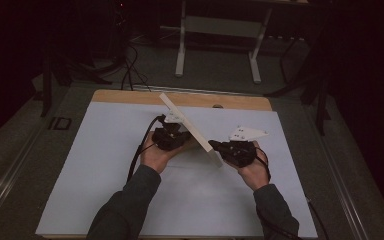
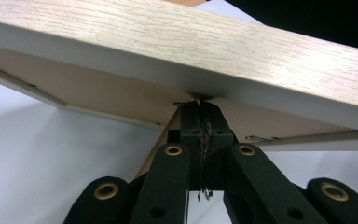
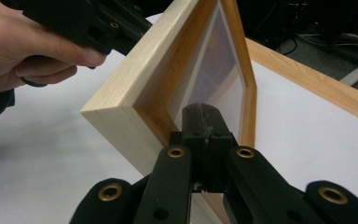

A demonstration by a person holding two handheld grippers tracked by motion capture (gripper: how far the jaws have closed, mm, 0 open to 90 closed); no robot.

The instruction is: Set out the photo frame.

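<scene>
A person holds a wooden picture frame (image 1: 190, 129) up off the white counter (image 1: 105, 165), near the middle and a bit toward the far edge. The frame is tilted, with one corner high and one corner low. The left tool (image 1: 172, 136) is closed, and its tips touch the underside of the frame. The right tool (image 1: 219, 147) is closed too, and its tips press against the low corner of the frame. The left hand (image 1: 155, 155) and the right hand (image 1: 254, 172) each hold a tool.
</scene>
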